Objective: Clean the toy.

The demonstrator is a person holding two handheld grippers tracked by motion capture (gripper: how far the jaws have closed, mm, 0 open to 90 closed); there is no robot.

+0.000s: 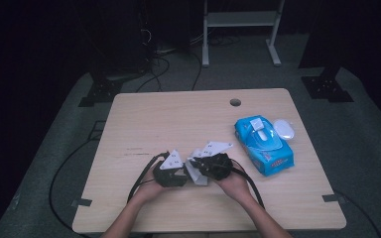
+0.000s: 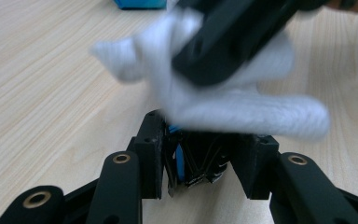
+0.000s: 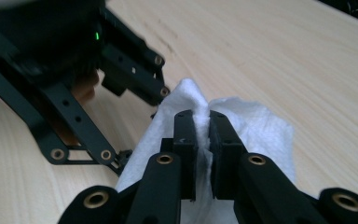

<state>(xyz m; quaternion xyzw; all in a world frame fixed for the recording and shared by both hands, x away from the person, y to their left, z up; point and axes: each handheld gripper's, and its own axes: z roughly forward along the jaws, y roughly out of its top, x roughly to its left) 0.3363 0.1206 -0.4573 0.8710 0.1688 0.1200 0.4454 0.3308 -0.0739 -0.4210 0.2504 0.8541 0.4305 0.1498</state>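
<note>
White tissue (image 3: 256, 126) hangs between my two grippers, just to the near left of the blue wipes pack (image 1: 264, 144) and above the tabletop (image 1: 178, 119). The right gripper (image 3: 203, 126) has its jaws closed on a fold of it. The left gripper (image 2: 205, 154) seems to pinch the other end, jaws narrow. I think the tissue may tear or slip if I pull too hard. Its long axis runs from one gripper to the other.
</note>
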